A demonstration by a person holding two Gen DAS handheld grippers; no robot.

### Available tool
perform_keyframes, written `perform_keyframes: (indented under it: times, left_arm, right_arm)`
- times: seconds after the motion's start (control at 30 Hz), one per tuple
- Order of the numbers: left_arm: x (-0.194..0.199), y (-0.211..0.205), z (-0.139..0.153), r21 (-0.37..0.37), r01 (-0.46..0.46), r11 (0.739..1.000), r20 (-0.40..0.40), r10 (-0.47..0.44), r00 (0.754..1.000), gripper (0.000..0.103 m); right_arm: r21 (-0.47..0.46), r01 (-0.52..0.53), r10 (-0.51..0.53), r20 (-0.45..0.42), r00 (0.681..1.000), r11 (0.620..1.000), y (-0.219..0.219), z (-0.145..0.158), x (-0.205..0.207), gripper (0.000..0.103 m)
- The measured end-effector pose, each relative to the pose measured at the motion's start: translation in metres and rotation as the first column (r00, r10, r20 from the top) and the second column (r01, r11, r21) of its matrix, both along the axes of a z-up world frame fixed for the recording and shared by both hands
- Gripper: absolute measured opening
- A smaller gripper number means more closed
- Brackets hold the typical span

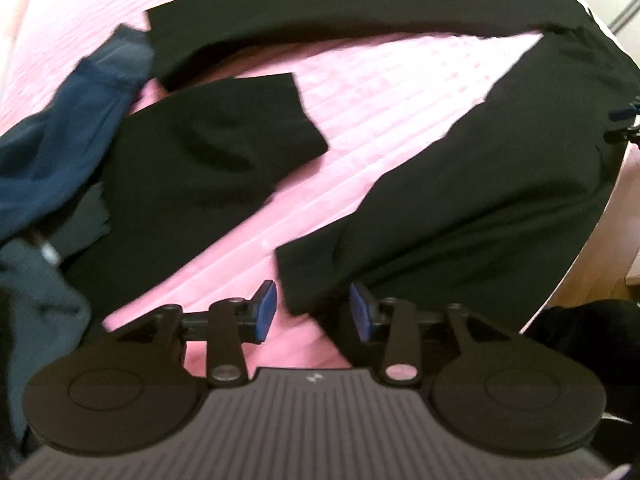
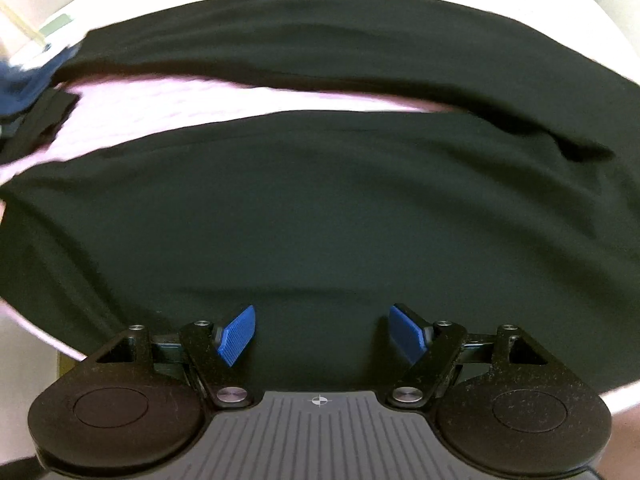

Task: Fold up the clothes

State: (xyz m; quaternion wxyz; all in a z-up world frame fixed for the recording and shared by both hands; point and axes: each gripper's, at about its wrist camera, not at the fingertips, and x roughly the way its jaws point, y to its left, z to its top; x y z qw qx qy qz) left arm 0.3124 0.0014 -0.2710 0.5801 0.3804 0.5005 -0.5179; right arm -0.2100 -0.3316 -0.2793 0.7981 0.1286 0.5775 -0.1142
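Black trousers (image 1: pixel 460 184) lie spread on a pink bedspread (image 1: pixel 360 120) in the left wrist view, one leg hem at six o'clock just ahead of the left tongs (image 1: pixel 312 312), whose blue pads stand apart holding nothing, probably lined up to pinch that hem; a blue garment (image 1: pixel 52 152) is heaped at nine o'clock. In the right wrist view the right tongs (image 2: pixel 322 336) hover wide open and empty over the trousers' broad upper part, likely placed to grip there for a fold.
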Motion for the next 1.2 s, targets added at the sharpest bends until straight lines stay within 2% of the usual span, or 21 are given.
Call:
perform_keyframes:
  times: [0.13, 0.3, 0.4, 0.5, 0.57, 0.67, 0.7, 0.83, 0.93, 0.97, 1.0, 1.07, 1.13, 1.17, 1.2]
  left_arm:
    - [0.007, -0.020, -0.015, -0.005, 0.019, 1.000, -0.032, -0.020, 0.999, 0.036]
    - [0.018, -0.025, -0.010, -0.037, 0.067, 0.997, -0.067, -0.070, 0.995, 0.036]
    - [0.029, -0.017, -0.001, -0.076, 0.042, 0.996, -0.110, -0.051, 0.993, 0.036]
    - [0.045, -0.008, -0.004, -0.048, -0.065, 0.997, -0.167, 0.056, 0.984, 0.037]
    - [0.056, -0.001, -0.013, -0.009, -0.178, 0.984, -0.242, 0.171, 0.955, 0.040]
    - [0.069, 0.008, -0.027, 0.043, -0.320, 0.947, -0.353, 0.314, 0.881, 0.040]
    - [0.069, 0.008, -0.031, 0.059, -0.343, 0.938, -0.369, 0.340, 0.865, 0.041]
    - [0.066, 0.009, -0.036, 0.073, -0.370, 0.926, -0.382, 0.369, 0.847, 0.039]
    - [0.069, 0.016, -0.029, 0.033, -0.395, 0.918, -0.422, 0.371, 0.827, 0.024]
    - [0.071, 0.019, -0.025, -0.001, -0.416, 0.909, -0.428, 0.375, 0.822, 0.017]
    - [0.074, 0.021, -0.020, -0.040, -0.438, 0.898, -0.432, 0.380, 0.818, 0.004]
    - [0.081, 0.027, -0.016, -0.075, -0.488, 0.869, -0.435, 0.412, 0.801, 0.004]
    - [0.085, 0.029, -0.017, -0.066, -0.506, 0.860, -0.410, 0.439, 0.799, 0.006]
    - [0.086, 0.030, -0.019, -0.051, -0.509, 0.859, -0.397, 0.450, 0.800, 0.009]
    - [0.087, 0.030, -0.023, -0.024, -0.508, 0.861, -0.396, 0.458, 0.796, 0.019]
  right_arm:
    - [-0.044, -0.143, 0.144, 0.025, 0.989, 0.989, 0.014, -0.001, 0.024, 0.077]
    - [-0.092, -0.302, 0.309, 0.068, 0.949, 0.949, 0.018, 0.003, 0.065, 0.077]
    - [-0.110, -0.324, 0.334, 0.088, 0.939, 0.940, 0.016, 0.002, 0.085, 0.077]
    - [-0.119, -0.324, 0.335, 0.089, 0.938, 0.938, 0.012, 0.006, 0.097, 0.077]
    - [-0.115, -0.333, 0.344, 0.089, 0.935, 0.936, 0.009, 0.007, 0.099, 0.077]
    - [-0.106, -0.349, 0.358, 0.075, 0.931, 0.931, 0.012, 0.005, 0.098, 0.077]
    - [-0.102, -0.353, 0.360, 0.070, 0.930, 0.930, 0.014, 0.004, 0.098, 0.077]
    - [-0.086, -0.357, 0.362, 0.053, 0.931, 0.930, 0.021, -0.002, 0.097, 0.077]
    - [-0.081, -0.360, 0.364, 0.049, 0.930, 0.929, 0.024, -0.002, 0.096, 0.077]
    - [-0.082, -0.358, 0.363, 0.048, 0.931, 0.930, 0.024, -0.002, 0.096, 0.077]
    - [-0.083, -0.357, 0.361, 0.047, 0.931, 0.931, 0.024, -0.002, 0.096, 0.077]
    - [-0.084, -0.353, 0.358, 0.046, 0.933, 0.932, 0.024, -0.002, 0.097, 0.077]
    - [-0.086, -0.350, 0.355, 0.044, 0.934, 0.933, 0.023, -0.002, 0.097, 0.077]
    - [-0.087, -0.348, 0.353, 0.043, 0.935, 0.933, 0.023, -0.002, 0.097, 0.077]
    - [-0.088, -0.347, 0.351, 0.043, 0.935, 0.934, 0.023, -0.002, 0.097, 0.077]
